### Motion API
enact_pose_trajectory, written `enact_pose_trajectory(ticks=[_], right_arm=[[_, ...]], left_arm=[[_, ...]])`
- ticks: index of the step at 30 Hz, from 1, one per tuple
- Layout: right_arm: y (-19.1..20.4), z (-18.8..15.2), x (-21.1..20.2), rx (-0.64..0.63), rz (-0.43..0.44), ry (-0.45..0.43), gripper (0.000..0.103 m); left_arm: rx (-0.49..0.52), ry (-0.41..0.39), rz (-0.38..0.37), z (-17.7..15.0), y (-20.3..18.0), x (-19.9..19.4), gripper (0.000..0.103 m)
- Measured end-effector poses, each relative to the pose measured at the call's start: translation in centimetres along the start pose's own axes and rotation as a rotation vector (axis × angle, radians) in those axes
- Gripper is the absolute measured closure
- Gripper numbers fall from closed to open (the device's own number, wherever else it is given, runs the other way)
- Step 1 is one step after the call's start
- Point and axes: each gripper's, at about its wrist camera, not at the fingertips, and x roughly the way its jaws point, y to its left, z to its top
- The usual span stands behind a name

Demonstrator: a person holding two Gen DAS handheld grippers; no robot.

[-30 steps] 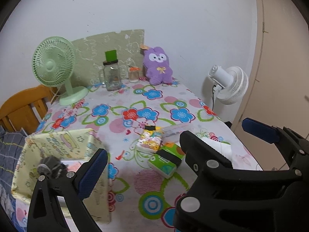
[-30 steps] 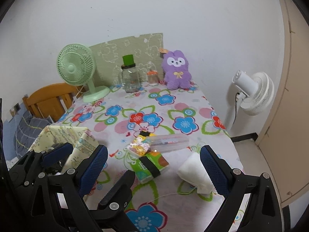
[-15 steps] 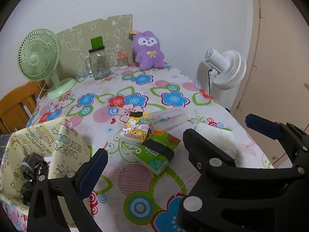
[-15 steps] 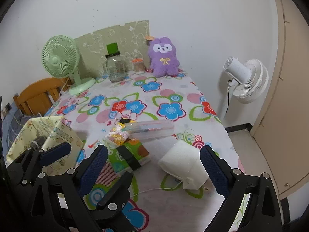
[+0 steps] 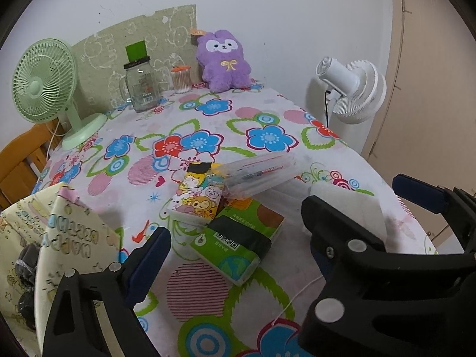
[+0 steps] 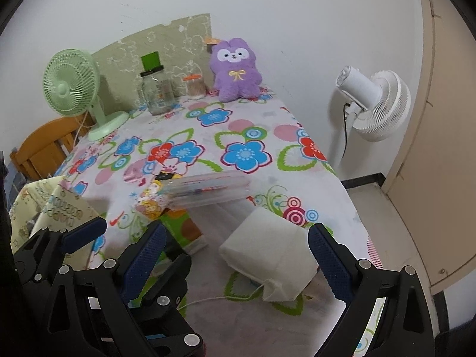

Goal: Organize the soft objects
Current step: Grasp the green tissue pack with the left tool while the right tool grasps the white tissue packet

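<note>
Closer to the white pouch than a second ago. Right gripper spread wide around it (no contact). Left gripper, wide though just narrowing, empty over the green tissue pack beside the pouch.

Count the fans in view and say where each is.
2. A green desk fan stands on the table's far left corner; a white fan stands on the floor beyond the table's right edge. None seems hidden.

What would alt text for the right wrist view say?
The right gripper, its blue-padded jaws open, hovers over a white pouch on a flower-print tablecloth. Farther back lie a clear pencil case and, by the wall, a purple plush toy.
</note>
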Motion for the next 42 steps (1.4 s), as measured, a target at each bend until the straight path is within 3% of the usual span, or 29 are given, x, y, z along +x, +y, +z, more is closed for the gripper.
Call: enact_pose_trajectory(ticks=[19, 31, 38, 42], right_arm=[[-2.1, 0.1, 5.1, 0.039, -0.054, 0.085, 0.005], [-2.1, -0.4, 6.9, 0.018, -0.085, 0.122, 0.005], [-2.5, -0.5, 7.5, 0.032, -0.096, 0.143, 0.007], [-2.6, -0.6, 7.5, 0.035, -0.086, 0.149, 0.017]], left_arm=[[-0.015, 0.093, -0.012, 0.1, 0.3, 4.5, 0.008], [-0.02, 0.13, -0.025, -0.1, 0.2, 5.7, 0.014], [-0.006, 0.127, -0.053, -0.2, 0.0, 5.4, 0.025], [0.012, 0.12, -0.061, -0.3, -0.3, 5.2, 0.031]])
